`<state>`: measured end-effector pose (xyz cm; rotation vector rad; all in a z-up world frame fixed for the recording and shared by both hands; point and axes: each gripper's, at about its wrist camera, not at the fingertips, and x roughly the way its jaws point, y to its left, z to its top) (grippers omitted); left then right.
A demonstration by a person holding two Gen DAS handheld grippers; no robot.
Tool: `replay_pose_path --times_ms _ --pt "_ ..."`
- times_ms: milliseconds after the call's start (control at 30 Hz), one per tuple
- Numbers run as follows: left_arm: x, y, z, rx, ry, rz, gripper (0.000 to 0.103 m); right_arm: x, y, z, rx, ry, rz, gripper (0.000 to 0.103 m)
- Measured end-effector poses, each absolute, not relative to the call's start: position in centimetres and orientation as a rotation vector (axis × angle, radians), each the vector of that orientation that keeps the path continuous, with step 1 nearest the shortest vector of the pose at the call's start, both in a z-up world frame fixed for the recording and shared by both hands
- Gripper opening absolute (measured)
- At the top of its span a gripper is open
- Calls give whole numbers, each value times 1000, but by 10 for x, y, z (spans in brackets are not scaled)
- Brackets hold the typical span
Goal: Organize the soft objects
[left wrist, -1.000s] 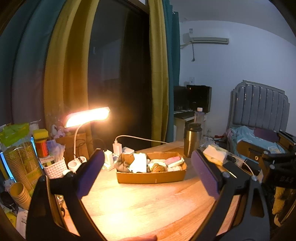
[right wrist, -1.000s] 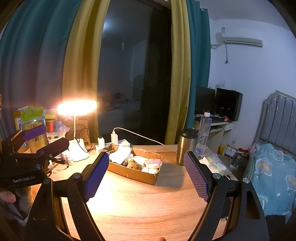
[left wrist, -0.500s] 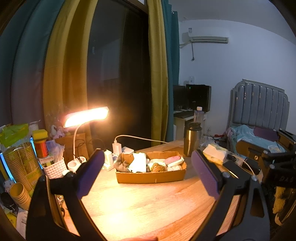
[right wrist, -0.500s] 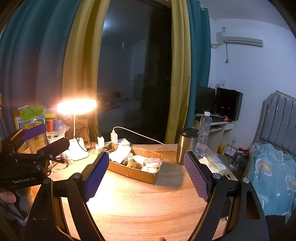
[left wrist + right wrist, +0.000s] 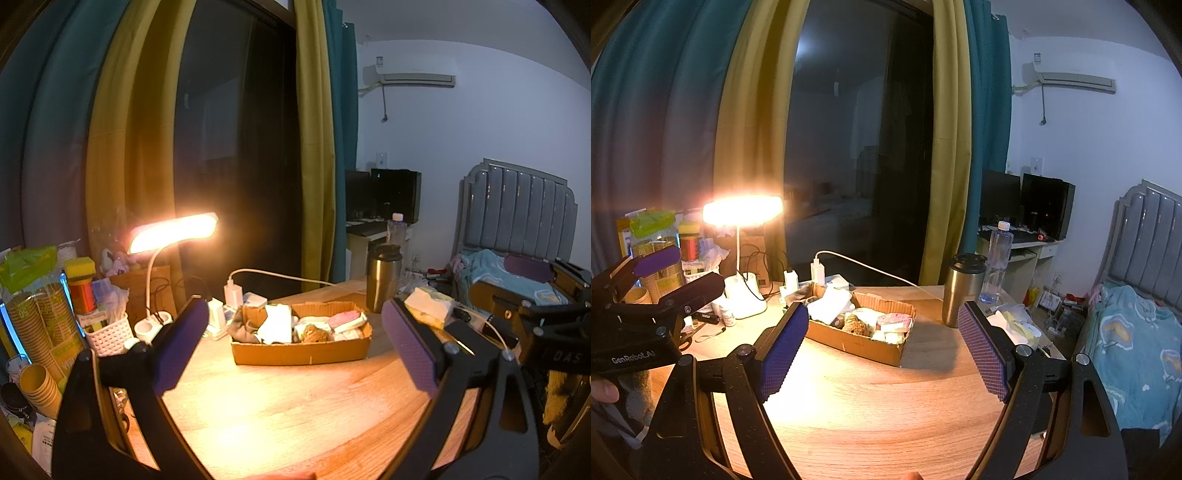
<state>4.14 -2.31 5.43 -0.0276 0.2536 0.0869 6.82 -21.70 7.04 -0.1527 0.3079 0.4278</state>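
Note:
A shallow cardboard box [image 5: 301, 352] [image 5: 849, 341] sits on the wooden table and holds several soft things: a white cloth [image 5: 277, 325], a brown fuzzy lump [image 5: 314, 333] [image 5: 855, 324], a pink and white sponge [image 5: 347, 318] [image 5: 895, 319] and a dark cloth [image 5: 242, 328] at its left end. My left gripper [image 5: 295, 343] is open and empty, well short of the box. My right gripper [image 5: 882, 349] is open and empty, also short of the box. The left gripper's body shows at the left of the right wrist view [image 5: 646, 295].
A lit desk lamp [image 5: 173, 232] stands back left by a white basket [image 5: 109, 332] and stacked paper cups [image 5: 37, 384]. A steel tumbler [image 5: 382, 275] [image 5: 962, 290], a water bottle [image 5: 995, 266] and a tissue pack [image 5: 428, 306] stand to the right. Chargers and a cable [image 5: 236, 291] lie behind the box.
Both grippers stay open and nearly still. The views shift only slightly.

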Motion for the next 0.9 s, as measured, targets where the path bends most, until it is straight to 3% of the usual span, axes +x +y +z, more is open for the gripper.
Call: replay_pose_path --times_ms 900 --pt "40 -22 55 -21 240 79 96 71 -222 69 -162 316 430 86"
